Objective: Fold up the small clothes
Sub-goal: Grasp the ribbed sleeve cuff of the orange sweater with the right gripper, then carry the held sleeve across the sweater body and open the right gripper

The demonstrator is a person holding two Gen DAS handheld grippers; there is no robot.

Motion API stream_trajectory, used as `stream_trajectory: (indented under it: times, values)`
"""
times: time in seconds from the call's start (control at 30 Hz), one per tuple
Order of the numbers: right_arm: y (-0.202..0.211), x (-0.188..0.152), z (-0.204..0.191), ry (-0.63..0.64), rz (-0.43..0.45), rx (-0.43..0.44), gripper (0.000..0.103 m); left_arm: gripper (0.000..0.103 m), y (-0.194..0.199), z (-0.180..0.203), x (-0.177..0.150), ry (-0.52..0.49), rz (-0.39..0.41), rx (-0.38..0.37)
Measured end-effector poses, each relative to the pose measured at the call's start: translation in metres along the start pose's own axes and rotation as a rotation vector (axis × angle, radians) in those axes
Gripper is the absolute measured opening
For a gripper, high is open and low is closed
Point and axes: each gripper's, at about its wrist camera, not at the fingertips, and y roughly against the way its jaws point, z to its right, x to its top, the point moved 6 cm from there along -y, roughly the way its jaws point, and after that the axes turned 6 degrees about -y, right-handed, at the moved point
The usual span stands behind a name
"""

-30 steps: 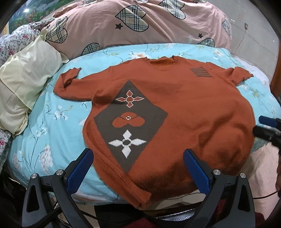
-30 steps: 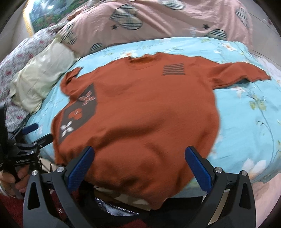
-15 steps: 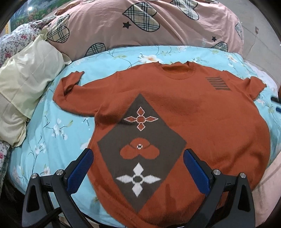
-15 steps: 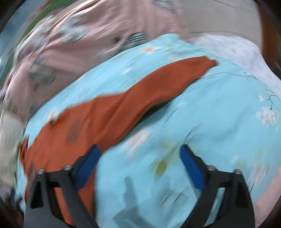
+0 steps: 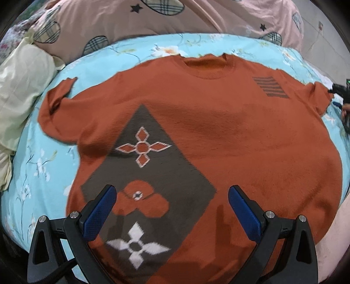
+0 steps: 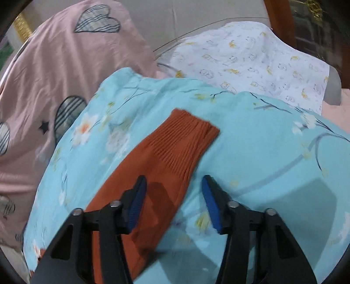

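Left gripper (image 5: 170, 209) tilted down, jaws spread wide, nothing between the blue pads. Right gripper (image 6: 174, 201) tilted down, jaws have just been closing, now partly narrowed with a gap left; pads not pressing on anything. From the left wrist view it shows at far right edge, fingertips of the holding hand (image 5: 345, 109) beside it.

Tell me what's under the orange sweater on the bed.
The orange sweater lies flat on a light blue floral sheet, which shows all round it. Whatever sits directly beneath its body is covered.

Rust-orange sweater (image 5: 229, 135) with brown diamond, turquoise floral sheet (image 5: 35, 166), pink heart-print quilt (image 5: 196, 17), blue-padded claws
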Motion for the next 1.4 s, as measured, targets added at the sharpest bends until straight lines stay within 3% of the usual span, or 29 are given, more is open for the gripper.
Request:
stream_trajectory:
  times: [0.03,0.17,0.27,0.4,0.63,0.8,0.93,1.07,1.23,1.4]
  values:
    - [0.003,-0.003,-0.002,0.005,-0.013,0.010,0.007,0.102,-0.003,0.002,0.003,-0.004,0.000,-0.001]
    - [0.045,-0.018,-0.034,0.105,0.029,0.119,0.007,0.102,-0.010,0.003,0.012,0.003,0.015,-0.011]
    - [0.082,-0.053,-0.081,0.236,0.010,0.231,0.007,0.102,-0.010,-0.001,0.015,0.014,0.026,-0.023]
    - [0.118,-0.128,-0.153,0.401,-0.083,0.404,0.007,0.102,-0.005,-0.005,0.012,0.023,0.042,-0.035]
    - [0.130,-0.297,-0.278,0.551,-0.377,0.675,0.007,0.102,0.006,-0.024,-0.005,0.084,0.052,-0.065]
    - [0.123,-0.412,-0.352,0.611,-0.581,0.780,0.007,0.102,0.012,-0.048,-0.015,0.142,0.065,-0.065]
    - [0.117,-0.474,-0.383,0.643,-0.688,0.804,0.007,0.102,0.010,-0.069,-0.021,0.201,0.056,-0.078]
    - [0.109,-0.512,-0.386,0.663,-0.739,0.784,0.007,0.102,0.006,-0.083,-0.024,0.231,0.055,-0.090]
    - [0.107,-0.534,-0.386,0.688,-0.784,0.781,0.007,0.102,0.001,-0.089,-0.025,0.245,0.055,-0.091]
    - [0.104,-0.533,-0.376,0.672,-0.840,0.756,0.019,0.102,-0.005,-0.084,-0.019,0.225,0.054,-0.095]
